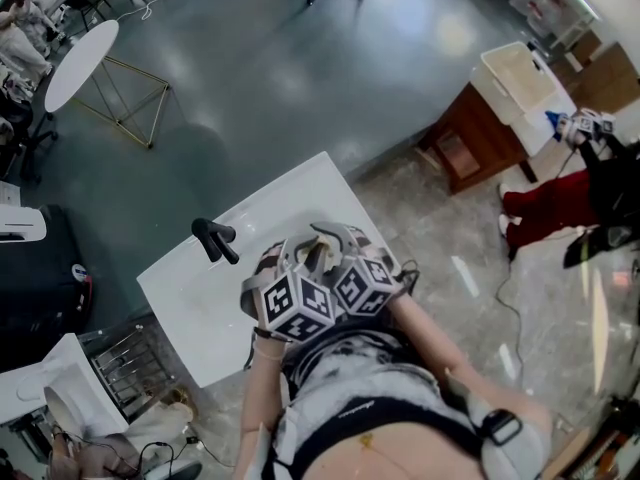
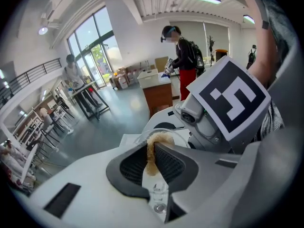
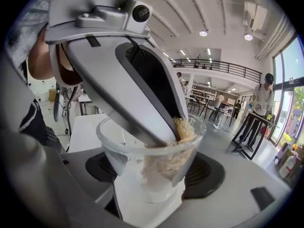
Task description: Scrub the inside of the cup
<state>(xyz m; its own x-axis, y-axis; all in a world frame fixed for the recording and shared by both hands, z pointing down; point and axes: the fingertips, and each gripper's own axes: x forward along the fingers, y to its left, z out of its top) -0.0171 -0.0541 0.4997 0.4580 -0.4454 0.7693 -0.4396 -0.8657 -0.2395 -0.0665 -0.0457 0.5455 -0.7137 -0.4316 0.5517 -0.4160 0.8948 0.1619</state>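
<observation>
Clearly the work sits right in front of the person's body, above a white tabletop (image 1: 190, 298). The right gripper (image 3: 151, 191) has its jaws pressed against both sides of a clear cup (image 3: 121, 163), holding it with the mouth tilted up and open. The left gripper (image 2: 152, 146) is pinched on a tan, fibrous scrubbing pad (image 2: 151, 164), and its jaws reach down over the rim into the cup. The pad lies against the inner wall on the far side, part of it showing just above the rim and the rest seen through the clear wall lower down. From the head view the two grippers are close together, their marker cubes nearly touching, so the cup itself is mostly hidden there. A black fitting (image 1: 215, 239), possibly a tap, stands on the tabletop just beyond the grippers.
</observation>
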